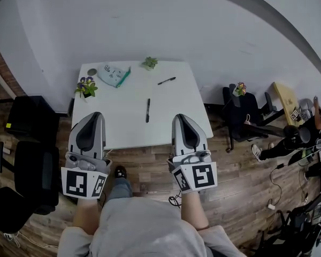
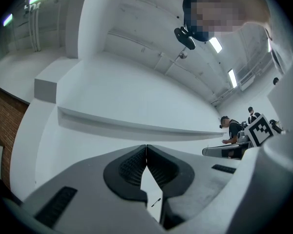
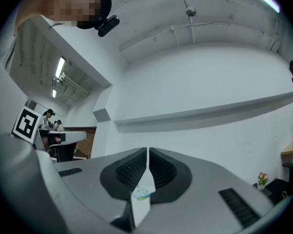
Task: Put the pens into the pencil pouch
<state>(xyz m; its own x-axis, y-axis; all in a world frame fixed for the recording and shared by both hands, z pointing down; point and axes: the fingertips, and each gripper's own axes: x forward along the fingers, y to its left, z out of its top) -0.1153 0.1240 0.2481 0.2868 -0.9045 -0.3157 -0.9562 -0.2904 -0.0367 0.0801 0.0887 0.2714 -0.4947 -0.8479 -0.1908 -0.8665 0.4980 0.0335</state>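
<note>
white wall (image 1: 150, 20) backs a white table (image 1: 176, 127) standing on a wood floor (image 1: 150, 165). only the head view lays out the whole tabletop: the pencil pouch (image 1: 113, 75) lies flat near the far left corner, the near pen (image 1: 147, 110) lies by itself in the middle, and the far pen (image 1: 167, 81) lies slanted beyond it to the right. both pens are out on the bare tabletop, well apart from the pouch; whether the pouch is open or has anything inside cannot be made out. a small green plant (image 1: 150, 63) sits at the far edge and a flowerpot (image 1: 86, 87) at the left edge. the left gripper (image 1: 92, 115) and right gripper (image 1: 183, 118) hang at the table's near edge, touching nothing on it. each gripper's own view shows what the head view cannot: its ribbed pads meet at the tips with nothing between them, so both are closed and empty. under the left gripper's jaws a sliver of table with one pen on it shows, and under the right gripper's a corner of the pouch. black chairs (image 1: 32, 159) stand to the left.
</note>
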